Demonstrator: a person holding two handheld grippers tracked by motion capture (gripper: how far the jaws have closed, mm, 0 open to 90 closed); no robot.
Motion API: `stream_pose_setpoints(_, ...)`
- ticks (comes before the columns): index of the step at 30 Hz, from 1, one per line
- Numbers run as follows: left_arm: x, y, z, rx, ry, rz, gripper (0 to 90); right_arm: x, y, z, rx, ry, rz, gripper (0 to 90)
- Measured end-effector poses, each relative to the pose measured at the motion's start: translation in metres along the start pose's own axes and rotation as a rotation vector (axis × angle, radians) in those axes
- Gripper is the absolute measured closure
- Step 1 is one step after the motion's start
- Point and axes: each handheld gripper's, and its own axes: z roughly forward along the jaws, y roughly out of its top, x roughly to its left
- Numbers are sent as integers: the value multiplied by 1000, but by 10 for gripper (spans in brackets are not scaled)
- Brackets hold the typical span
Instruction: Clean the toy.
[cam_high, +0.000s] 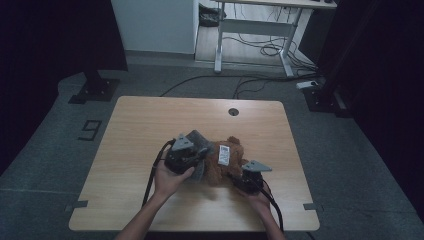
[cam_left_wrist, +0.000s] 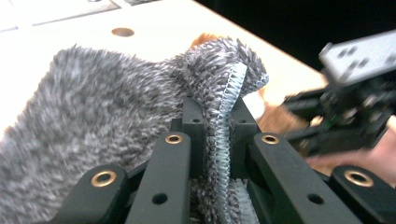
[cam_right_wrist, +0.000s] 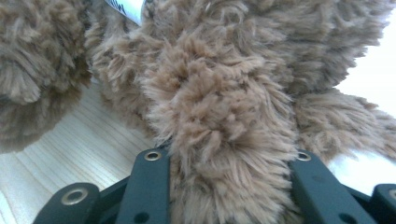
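A brown plush toy (cam_high: 226, 162) with a white label (cam_high: 223, 154) lies near the table's middle. A grey fluffy cloth (cam_high: 199, 141) rests against its left side. My left gripper (cam_high: 192, 159) is shut on the cloth's stitched edge (cam_left_wrist: 229, 116), which stands pinched between the two black jaws. My right gripper (cam_high: 239, 179) is shut on a thick limb of the plush toy (cam_right_wrist: 224, 121), brown fur bulging up between its jaws. In the left gripper view the right gripper (cam_left_wrist: 345, 116) and a hand appear at the right.
The wooden table (cam_high: 150, 125) has a round cable hole (cam_high: 233, 111) near its far edge. Beyond it stand a white desk frame (cam_high: 260, 30), floor cables (cam_high: 250, 82) and a dark stand base (cam_high: 95, 90).
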Motion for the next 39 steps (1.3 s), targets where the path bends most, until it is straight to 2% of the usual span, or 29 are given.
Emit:
stream_pose_setpoints(5, -26, 20, 52, 77, -48, 28, 808, 2, -2, -3, -8, 4, -1, 658)
stream_pose_setpoints(6, -31, 20, 64, 101, -61, 30, 807, 2, -3, -4, -10, 4, -4, 657)
stream_pose_setpoints(8, -40, 15, 86, 152, -44, 62, 806, 3, -4, -5, -11, 2, -5, 656)
stream_pose_setpoints(10, -41, 7, 98, 165, -59, 53, 805, 2, -5, -7, -11, -3, -5, 655)
stream_pose_setpoints(11, -40, 4, 99, 153, -66, 43, 806, 0, -6, -8, -10, -4, -2, 655)
stream_pose_setpoints(14, -34, 1, 89, 126, -75, 18, 808, -3, -8, -10, -16, 17, 20, 655)
stream_pose_setpoints(18, -20, -2, 65, 97, -10, 23, 808, -1, -8, -10, -18, 6, 22, 655)
stream_pose_setpoints(21, -5, -9, 44, 80, 25, -4, 808, -2, -9, -10, -17, 7, 23, 655)
stream_pose_setpoints(24, 7, -17, 27, 68, 95, 7, 808, -2, -9, -11, -17, 5, 29, 654)
stream_pose_setpoints(26, 18, -23, 17, 52, 117, -15, 808, -4, -10, -11, -21, 1, 32, 652)
stream_pose_setpoints(28, 30, -29, 8, 37, 116, -45, 808, -6, -10, -12, -23, 1, 42, 651)
stream_pose_setpoints(33, 54, -42, -13, -14, 142, -104, 809, -4, -11, -12, -23, -3, 32, 649)
stream_pose_setpoints(39, 72, -58, -22, -13, 163, -152, 809, -4, -11, -12, -23, -2, 35, 649)
